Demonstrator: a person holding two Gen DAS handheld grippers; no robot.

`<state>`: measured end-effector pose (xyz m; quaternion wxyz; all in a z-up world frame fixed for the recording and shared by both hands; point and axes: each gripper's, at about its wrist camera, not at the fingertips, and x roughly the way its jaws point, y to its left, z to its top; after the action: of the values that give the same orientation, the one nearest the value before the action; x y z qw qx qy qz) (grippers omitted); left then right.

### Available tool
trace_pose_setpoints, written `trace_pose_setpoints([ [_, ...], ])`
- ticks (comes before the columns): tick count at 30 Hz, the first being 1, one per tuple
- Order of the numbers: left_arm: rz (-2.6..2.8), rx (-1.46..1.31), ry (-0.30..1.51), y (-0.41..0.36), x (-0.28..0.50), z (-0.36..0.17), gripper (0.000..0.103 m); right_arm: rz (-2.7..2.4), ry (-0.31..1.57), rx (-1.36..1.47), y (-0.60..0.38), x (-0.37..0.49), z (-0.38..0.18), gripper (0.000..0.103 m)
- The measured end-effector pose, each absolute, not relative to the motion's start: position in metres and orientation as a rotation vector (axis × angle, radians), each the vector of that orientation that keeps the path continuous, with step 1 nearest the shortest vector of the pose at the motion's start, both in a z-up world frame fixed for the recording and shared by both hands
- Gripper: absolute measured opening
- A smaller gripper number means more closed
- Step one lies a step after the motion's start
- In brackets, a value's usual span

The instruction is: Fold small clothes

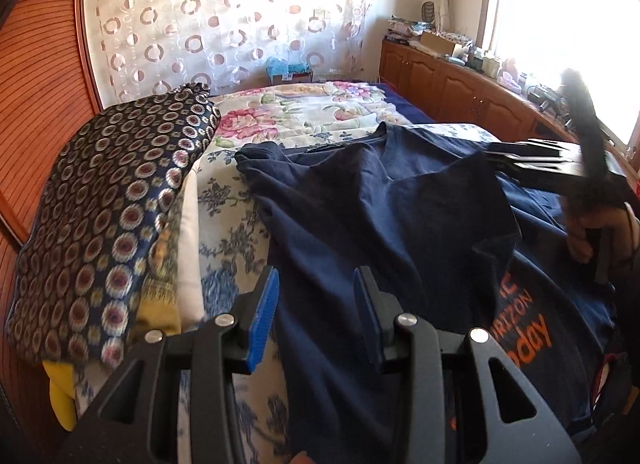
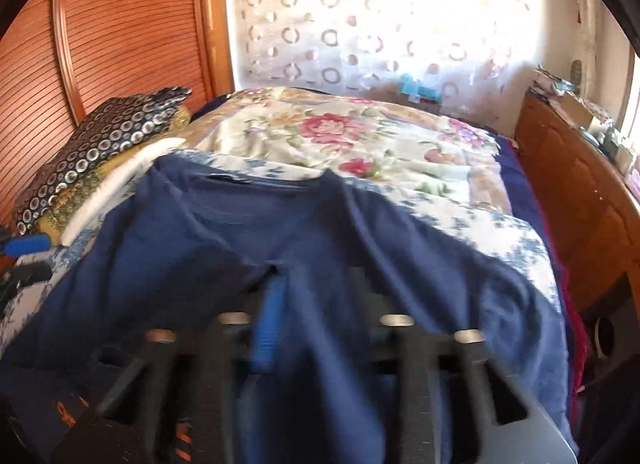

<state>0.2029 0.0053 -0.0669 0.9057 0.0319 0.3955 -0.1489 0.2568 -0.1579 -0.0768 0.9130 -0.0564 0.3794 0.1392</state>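
A navy T-shirt (image 1: 380, 204) (image 2: 280, 224) lies spread on the floral bedspread (image 1: 288, 112), collar towards the far end, with one side folded over its middle. Orange lettering (image 1: 524, 324) shows on its near right part. My left gripper (image 1: 316, 316) hovers over the shirt's left edge, its blue pads apart with only flat cloth below them. My right gripper (image 2: 316, 312) is blurred; its fingers stand apart over the folded cloth without pinching it. In the left wrist view the right gripper (image 1: 494, 149) reaches in from the right, held by a hand (image 1: 592, 236). The left gripper (image 2: 20, 260) shows at the right wrist view's left edge.
A stack of folded clothes topped by a circle-patterned cloth (image 1: 112, 204) (image 2: 100, 140) sits at the bed's left side. A slatted wooden door (image 1: 32, 104) stands behind it. A low wooden cabinet (image 1: 460, 84) with clutter runs along the right, under a bright window.
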Motion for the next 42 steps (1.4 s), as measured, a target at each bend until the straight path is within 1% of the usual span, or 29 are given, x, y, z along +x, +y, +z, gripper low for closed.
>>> trace_pose_setpoints([
  [10,-0.291,0.035,0.923,-0.002,0.274,-0.085,0.037,0.315,0.815,-0.13,-0.169,0.256,-0.091,0.057],
  [17,-0.271,0.035,0.964,-0.001,0.281,-0.103,0.037,0.299,0.821,-0.137,-0.177,0.257,-0.101,0.057],
  [18,-0.267,0.038,0.965,0.0,0.28,-0.104,0.033,0.297,0.821,-0.142,-0.176,0.257,-0.102,0.057],
  [20,-0.263,0.043,0.967,0.001,0.281,-0.108,0.03,0.293,0.824,-0.157,-0.174,0.256,-0.106,0.057],
  [23,-0.269,0.068,0.96,-0.001,0.28,-0.109,0.015,0.299,0.808,-0.171,-0.171,0.253,-0.104,0.057],
  [24,-0.277,0.077,0.954,-0.002,0.279,-0.108,0.006,0.3,0.806,-0.173,-0.171,0.253,-0.104,0.057],
  [25,-0.282,0.087,0.946,-0.003,0.277,-0.106,0.004,0.301,0.806,-0.172,-0.171,0.252,-0.104,0.057],
  [28,-0.264,0.101,0.884,0.001,0.27,-0.087,0.003,0.299,0.804,-0.162,-0.17,0.252,-0.104,0.057],
  [32,-0.212,0.073,0.823,0.029,0.271,-0.057,0.003,0.303,0.802,-0.153,-0.171,0.253,-0.103,0.057],
  [39,-0.189,0.062,0.826,0.056,0.27,-0.045,0.003,0.296,0.8,-0.15,-0.176,0.253,-0.103,0.057],
  [40,-0.195,0.067,0.812,0.055,0.266,-0.044,0.004,0.296,0.799,-0.148,-0.176,0.253,-0.103,0.057],
  [42,-0.206,0.088,0.79,0.052,0.26,-0.041,0.011,0.295,0.799,-0.148,-0.176,0.253,-0.103,0.057],
])
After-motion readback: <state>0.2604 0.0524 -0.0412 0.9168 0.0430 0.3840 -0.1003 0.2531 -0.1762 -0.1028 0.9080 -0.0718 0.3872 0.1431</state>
